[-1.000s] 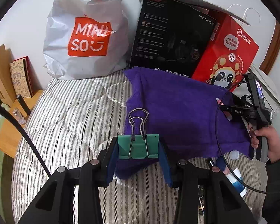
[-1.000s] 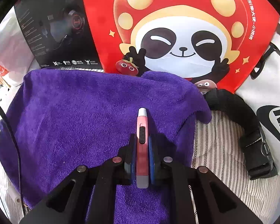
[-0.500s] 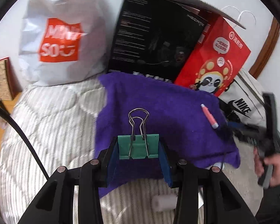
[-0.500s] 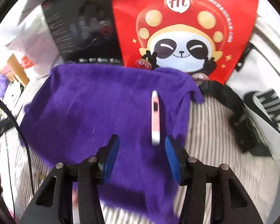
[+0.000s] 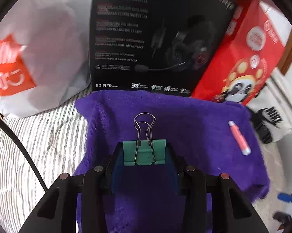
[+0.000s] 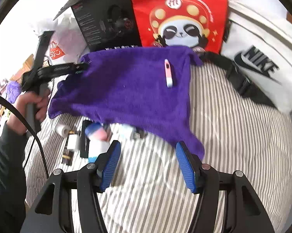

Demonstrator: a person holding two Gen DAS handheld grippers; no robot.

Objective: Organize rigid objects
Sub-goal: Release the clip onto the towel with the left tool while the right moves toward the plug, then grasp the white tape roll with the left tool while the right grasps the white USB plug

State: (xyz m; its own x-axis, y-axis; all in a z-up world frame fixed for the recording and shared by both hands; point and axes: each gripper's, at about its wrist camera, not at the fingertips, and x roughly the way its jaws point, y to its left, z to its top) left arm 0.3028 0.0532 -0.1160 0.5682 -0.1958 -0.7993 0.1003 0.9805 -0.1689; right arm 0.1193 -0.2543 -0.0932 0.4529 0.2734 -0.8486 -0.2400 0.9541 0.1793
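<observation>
So the purple towel (image 5: 165, 120) looks like my drop zone on the striped bed (image 6: 233, 136). The pink pen (image 6: 169, 72) lies flat on it, and my right gripper (image 6: 148, 167), jaws just opened with nothing between them, sits clear of it. My left gripper (image 5: 144, 153) clamps the green binder clip (image 5: 144, 152) above the towel, probably next to go down.

Binder clip (image 5: 144, 152) is mint green with silver wire handles, sitting against a deep purple towel (image 5: 184, 120). The little pen-like thing (image 5: 239, 137) on the right is pink with pale ends. Bedding (image 6: 233, 145) is grey-and-white striped, far box (image 5: 155, 38) black, panda bag (image 6: 177, 13) red.
</observation>
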